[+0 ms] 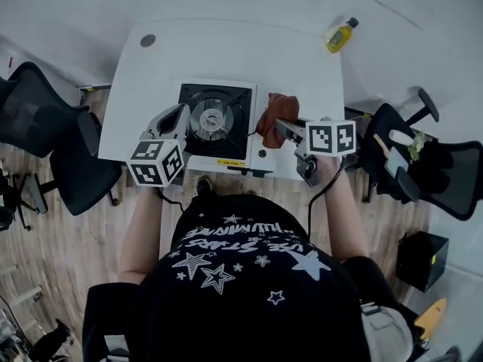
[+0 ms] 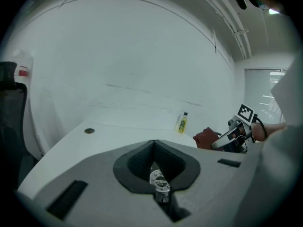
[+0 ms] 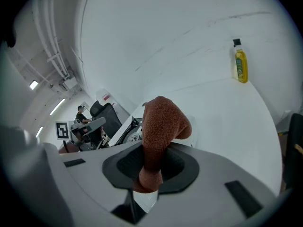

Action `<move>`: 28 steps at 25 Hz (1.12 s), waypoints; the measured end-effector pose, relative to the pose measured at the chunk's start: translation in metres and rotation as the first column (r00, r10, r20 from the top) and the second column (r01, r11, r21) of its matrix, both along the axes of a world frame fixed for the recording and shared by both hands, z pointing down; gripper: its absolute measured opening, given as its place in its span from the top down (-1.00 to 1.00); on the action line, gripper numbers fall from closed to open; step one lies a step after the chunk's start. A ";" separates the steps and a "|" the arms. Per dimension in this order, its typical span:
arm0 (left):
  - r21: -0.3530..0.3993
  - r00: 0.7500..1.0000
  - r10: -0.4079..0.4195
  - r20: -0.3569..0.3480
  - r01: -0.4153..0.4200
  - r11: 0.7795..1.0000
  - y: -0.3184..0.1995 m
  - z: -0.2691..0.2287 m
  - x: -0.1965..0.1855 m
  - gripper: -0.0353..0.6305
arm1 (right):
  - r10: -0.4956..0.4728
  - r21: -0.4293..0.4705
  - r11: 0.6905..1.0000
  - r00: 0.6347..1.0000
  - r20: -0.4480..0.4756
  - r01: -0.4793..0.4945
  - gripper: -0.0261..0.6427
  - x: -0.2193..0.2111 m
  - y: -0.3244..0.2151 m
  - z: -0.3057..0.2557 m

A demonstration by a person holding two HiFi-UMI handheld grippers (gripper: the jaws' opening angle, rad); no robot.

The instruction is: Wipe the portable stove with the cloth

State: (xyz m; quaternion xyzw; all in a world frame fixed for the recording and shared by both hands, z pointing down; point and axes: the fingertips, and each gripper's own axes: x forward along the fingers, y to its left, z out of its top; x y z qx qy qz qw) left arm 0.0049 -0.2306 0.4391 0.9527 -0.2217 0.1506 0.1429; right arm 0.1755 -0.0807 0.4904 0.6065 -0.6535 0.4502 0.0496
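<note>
The portable stove (image 1: pixel 215 123), white with a black burner well, sits at the table's near edge. A brown cloth (image 1: pixel 275 115) hangs over the stove's right side, and my right gripper (image 1: pixel 285 129) is shut on it. In the right gripper view the cloth (image 3: pixel 161 122) stands up bunched between the jaws of the right gripper (image 3: pixel 154 162), with the stove (image 3: pixel 132 134) just behind it. My left gripper (image 1: pixel 178 121) hovers at the stove's left edge, its jaws together and empty. From the left gripper (image 2: pixel 154 143) view the cloth (image 2: pixel 204 138) shows at the right; the stove is hidden.
A yellow bottle (image 1: pixel 339 35) stands at the white table's (image 1: pixel 226 47) far right corner, and a round grommet (image 1: pixel 148 41) sits at the far left. Black office chairs stand to the left (image 1: pixel 45 127) and to the right (image 1: pixel 423 164) of the table.
</note>
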 end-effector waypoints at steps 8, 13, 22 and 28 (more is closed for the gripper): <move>0.020 0.997 -0.072 -0.034 0.073 0.997 -0.001 -0.023 0.001 0.87 | -0.131 0.043 0.990 0.985 -0.113 0.137 0.70 -0.011 -0.036 -0.021; 0.028 0.988 -0.148 -0.047 0.149 0.988 0.026 -0.026 -0.001 0.87 | -0.222 0.062 0.971 0.966 -0.132 0.232 0.70 -0.019 -0.034 -0.021; 0.022 0.929 -0.364 -0.067 0.366 0.930 0.084 -0.032 -0.032 0.87 | -0.398 0.105 0.903 0.902 -0.166 0.417 0.70 -0.046 -0.027 -0.028; 0.012 0.899 -0.436 -0.041 0.437 0.900 0.115 -0.024 -0.055 0.87 | -0.451 0.128 0.875 0.882 -0.139 0.467 0.70 -0.068 -0.020 -0.026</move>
